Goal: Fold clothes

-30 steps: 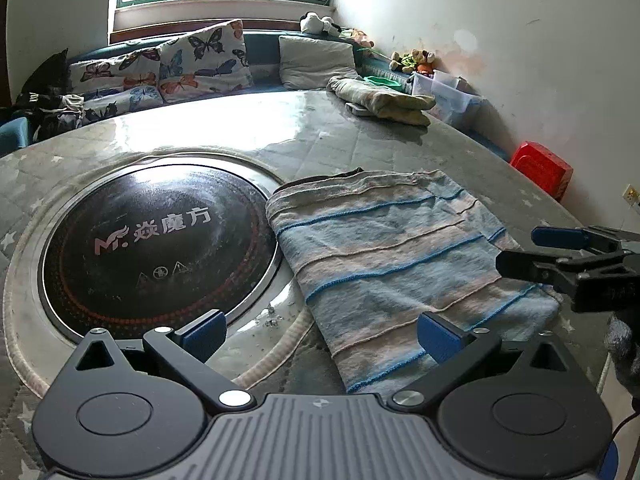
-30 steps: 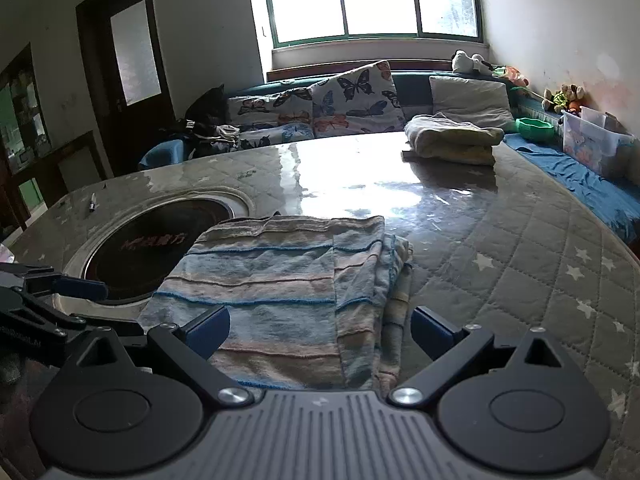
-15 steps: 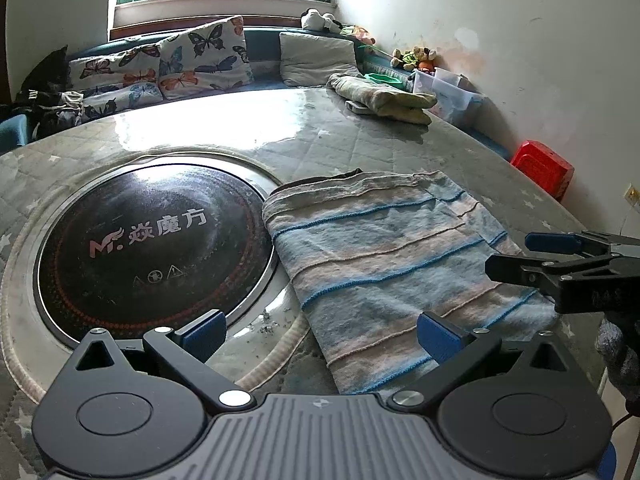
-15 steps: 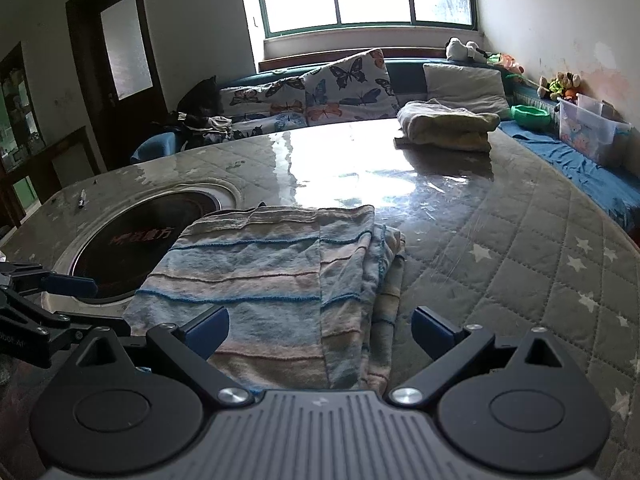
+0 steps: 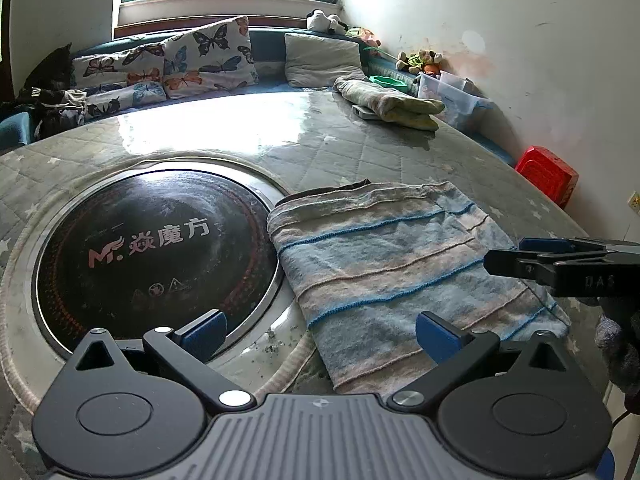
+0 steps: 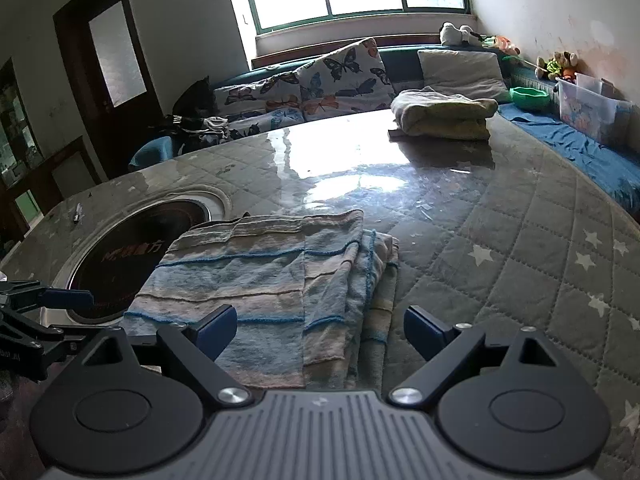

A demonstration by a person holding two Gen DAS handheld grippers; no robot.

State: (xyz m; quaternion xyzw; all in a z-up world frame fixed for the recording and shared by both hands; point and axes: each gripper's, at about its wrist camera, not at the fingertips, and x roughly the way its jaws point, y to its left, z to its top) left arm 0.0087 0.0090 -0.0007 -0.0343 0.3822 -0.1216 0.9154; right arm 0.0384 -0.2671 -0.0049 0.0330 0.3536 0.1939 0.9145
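A folded blue-and-beige striped garment (image 5: 392, 268) lies flat on the quilted round table; it also shows in the right wrist view (image 6: 280, 280), with its layered edges on the right side. My left gripper (image 5: 320, 334) is open and empty, just short of the garment's near left corner. My right gripper (image 6: 320, 328) is open and empty, over the garment's near edge. The right gripper also shows at the right of the left wrist view (image 5: 560, 260); the left gripper shows at the left edge of the right wrist view (image 6: 36, 312).
A round black cooktop (image 5: 152, 248) is set in the table left of the garment. A second folded cloth (image 6: 444, 114) lies at the table's far side. A bench with butterfly cushions (image 5: 168, 64) runs behind. A red stool (image 5: 548, 174) stands by the right wall.
Both grippers have drawn back slightly and risen; the garment looks a little farther off in both views. The garment itself has not moved. Both grippers stay open.
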